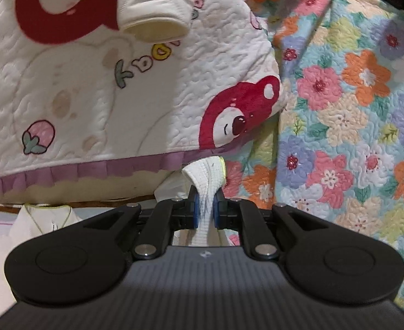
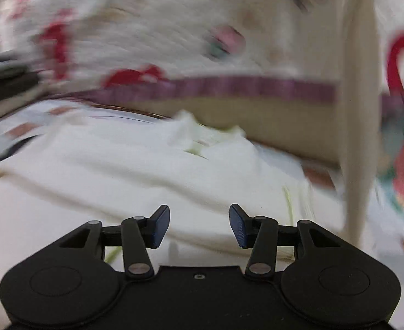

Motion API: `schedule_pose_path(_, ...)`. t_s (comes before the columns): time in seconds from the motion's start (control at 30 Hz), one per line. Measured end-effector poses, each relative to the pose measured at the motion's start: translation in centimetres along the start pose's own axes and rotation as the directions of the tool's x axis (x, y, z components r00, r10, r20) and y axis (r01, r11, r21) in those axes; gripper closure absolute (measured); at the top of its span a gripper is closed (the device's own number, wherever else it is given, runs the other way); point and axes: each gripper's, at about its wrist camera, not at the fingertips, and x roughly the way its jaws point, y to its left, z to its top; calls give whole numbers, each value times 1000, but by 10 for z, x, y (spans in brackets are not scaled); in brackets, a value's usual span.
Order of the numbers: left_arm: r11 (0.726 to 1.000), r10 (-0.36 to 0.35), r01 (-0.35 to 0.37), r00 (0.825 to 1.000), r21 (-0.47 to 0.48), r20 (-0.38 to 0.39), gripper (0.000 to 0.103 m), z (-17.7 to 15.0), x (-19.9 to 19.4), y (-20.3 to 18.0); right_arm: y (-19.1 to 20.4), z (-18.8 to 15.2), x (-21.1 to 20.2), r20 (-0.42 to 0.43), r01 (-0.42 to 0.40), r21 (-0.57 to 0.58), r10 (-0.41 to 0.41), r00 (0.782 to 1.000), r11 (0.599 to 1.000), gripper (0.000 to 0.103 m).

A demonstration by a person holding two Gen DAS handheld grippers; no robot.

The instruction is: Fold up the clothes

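You are working over a bed spread with a flowered quilt (image 1: 347, 104); against it leans a white quilted cushion (image 1: 97, 82) with red bears and a purple frill. In front of that lies the white garment (image 2: 147, 181), thin yellow-green piping along its seams, rumpled in soft ridges and not flat. The right-wrist view is badly smeared, so you cannot read its exact outline or how many layers are stacked.

Your left gripper (image 1: 205, 209) is pressed together on a ribbed white band of the garment (image 1: 206, 178), which loops up over the blue pads; it looks like a cuff or hem. Your right gripper (image 2: 199, 225) stands spread just above the cloth, gripping nothing.

My judgement: you are mid-fold, one edge lifted. The next move calls for the spread fingers (image 2: 239, 229) to find a matching edge, so both ends travel together and the cloth lands smooth.
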Motion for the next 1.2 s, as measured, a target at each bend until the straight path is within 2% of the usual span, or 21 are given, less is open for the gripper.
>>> schedule_pose_path(0.07,1000,3,-4,1000,-14,0,94,-2,-3,5,-15,-5,24,-49,107,5,-106,993,994,48)
schedule_pose_path(0.1,1000,6,-6,1000,-23,-4,94,-4,-4,11,-26,-10,31,-62,148,35,-145,987,988,36)
schedule_pose_path(0.13,999,9,-10,1000,-32,-8,94,-6,-5,16,-42,-13,32,-76,158,113,-150,986,981,31)
schedule_pose_path(0.17,999,16,-16,1000,-42,-11,94,-8,-6,22,-59,-15,31,-90,161,201,-145,985,966,32)
schedule_pose_path(0.23,997,40,-41,999,-63,-16,94,-11,-7,38,-76,-15,17,-105,186,287,-162,981,940,32)
schedule_pose_path(0.37,990,88,-90,996,-105,-23,94,-17,-12,70,-89,-27,-1,-122,204,238,-179,976,950,31)
schedule_pose_path(0.57,980,191,-193,980,-41,-50,94,-26,-28,105,-107,-46,-26,-144,225,142,-204,968,964,31)
schedule_pose_path(0.8,965,253,-255,967,-64,-42,94,-43,-56,141,-127,-68,-55,-165,244,29,-236,958,969,31)
schedule_pose_path(0.83,961,270,-272,962,-55,-43,94,-46,-59,144,-135,-69,-55,-164,234,70,-221,961,970,32)
schedule_pose_path(0.87,955,293,-294,955,-33,-42,94,-50,-62,146,-144,-69,-54,-168,221,129,-198,966,967,46)
schedule_pose_path(0.9,949,315,-315,948,-15,-38,94,-55,-65,148,-153,-68,-52,-172,207,188,-175,969,960,66)
schedule_pose_path(0.93,942,335,-335,942,-3,-32,94,-60,-69,152,-157,-70,-52,-170,203,229,-166,971,952,74)
schedule_pose_path(1.0,929,371,-371,928,4,-29,94,-70,-74,161,-164,-76,-53,-161,199,298,-157,974,933,77)
schedule_pose_path(1.13,904,408,-417,907,-92,-102,94,-101,-77,201,-174,-82,-54,-141,181,378,-137,981,908,78)
schedule_pose_path(1.2,889,420,-441,893,-123,-163,94,-118,-71,220,-177,-84,-54,-137,171,406,-125,983,898,77)
